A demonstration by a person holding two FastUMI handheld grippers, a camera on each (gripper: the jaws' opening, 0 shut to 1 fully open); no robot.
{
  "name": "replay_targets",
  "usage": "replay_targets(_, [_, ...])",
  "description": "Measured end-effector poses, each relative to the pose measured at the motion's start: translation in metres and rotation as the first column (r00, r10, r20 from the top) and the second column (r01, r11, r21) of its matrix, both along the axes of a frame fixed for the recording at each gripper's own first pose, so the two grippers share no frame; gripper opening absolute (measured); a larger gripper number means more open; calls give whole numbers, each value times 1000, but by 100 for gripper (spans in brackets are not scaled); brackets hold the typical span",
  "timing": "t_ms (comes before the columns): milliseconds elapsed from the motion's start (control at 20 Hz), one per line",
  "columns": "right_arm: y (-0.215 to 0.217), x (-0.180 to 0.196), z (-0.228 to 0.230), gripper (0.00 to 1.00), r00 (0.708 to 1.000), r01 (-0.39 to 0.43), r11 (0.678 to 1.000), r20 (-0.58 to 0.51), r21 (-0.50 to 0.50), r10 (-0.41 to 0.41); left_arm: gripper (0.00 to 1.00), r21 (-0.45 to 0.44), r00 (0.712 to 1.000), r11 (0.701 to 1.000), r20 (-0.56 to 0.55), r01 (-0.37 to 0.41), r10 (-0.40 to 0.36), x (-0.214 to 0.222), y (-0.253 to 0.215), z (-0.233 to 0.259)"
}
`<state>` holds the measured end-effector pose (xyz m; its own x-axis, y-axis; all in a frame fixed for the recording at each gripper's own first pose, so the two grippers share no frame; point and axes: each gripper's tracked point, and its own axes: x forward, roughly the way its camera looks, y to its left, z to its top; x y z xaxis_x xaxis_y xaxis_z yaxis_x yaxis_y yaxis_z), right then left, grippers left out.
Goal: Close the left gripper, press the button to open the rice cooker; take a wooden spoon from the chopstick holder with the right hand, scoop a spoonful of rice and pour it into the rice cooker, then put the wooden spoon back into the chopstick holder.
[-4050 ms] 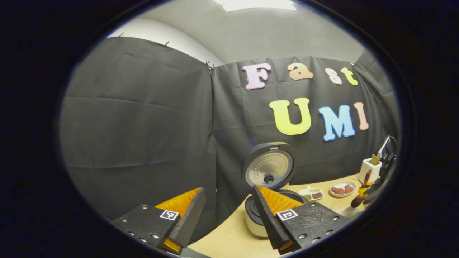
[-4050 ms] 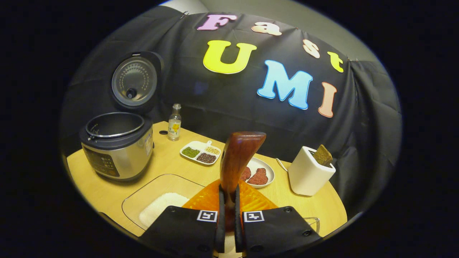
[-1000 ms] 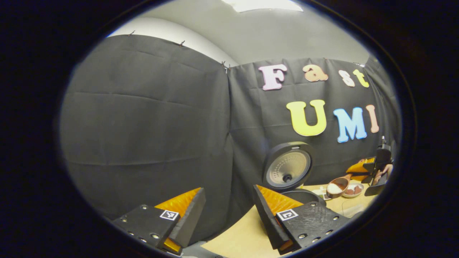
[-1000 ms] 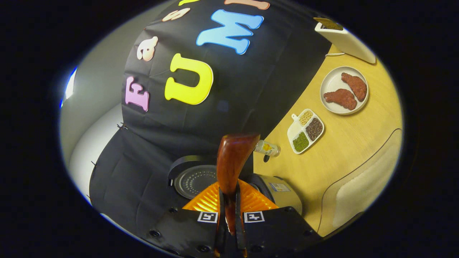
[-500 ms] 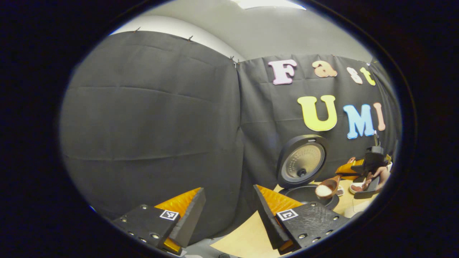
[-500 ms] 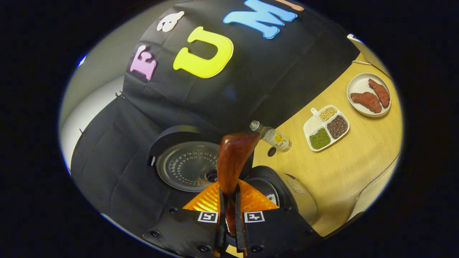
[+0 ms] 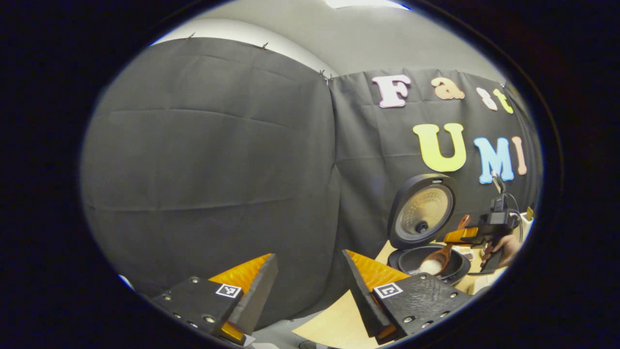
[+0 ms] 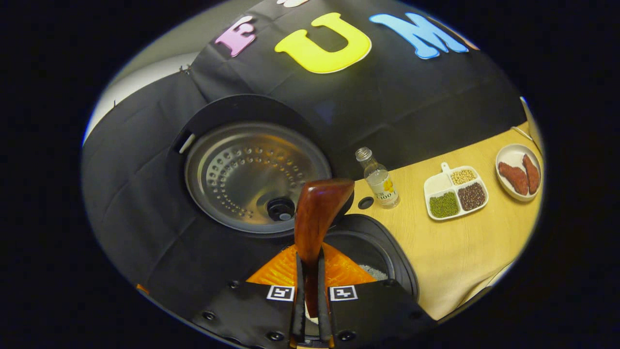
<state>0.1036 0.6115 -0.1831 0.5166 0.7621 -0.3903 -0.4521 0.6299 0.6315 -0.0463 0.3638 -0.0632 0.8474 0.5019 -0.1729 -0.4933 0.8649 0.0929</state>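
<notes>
Dipping lower than before, the right tongs (image 8: 310, 310) clamp the wooden spoon (image 8: 317, 213) over the rice cooker (image 8: 387, 261), rice inside; left tongs (image 7: 310, 291) gape, empty.

Left gripper (image 7: 310, 295) sits at the bottom of the left gripper view, jaws spread wide apart with nothing between them. Right gripper (image 8: 310, 291) has its jaws pinched tight on the wooden spoon (image 8: 317, 213) handle, bottom center of the right gripper view. Lower right of the left gripper view, a hand (image 7: 503, 242) grips that right gripper.
</notes>
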Motion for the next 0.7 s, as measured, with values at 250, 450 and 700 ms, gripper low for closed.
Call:
replay_targets(250, [6,-2,-6,12,988,-66,990,132,-126,83,80,-13,1000,1000,-2,-9,9,-1,4,-6])
replay_targets(450, [8,-5,3,12,956,-98,970,251,-221,154,80,-14,1000,1000,-3,0,0,0,2,-4])
replay_targets(700, [7,-4,13,12,884,-107,935,399,-337,245,80,-22,1000,1000,1,9,-9,1,0,-4])
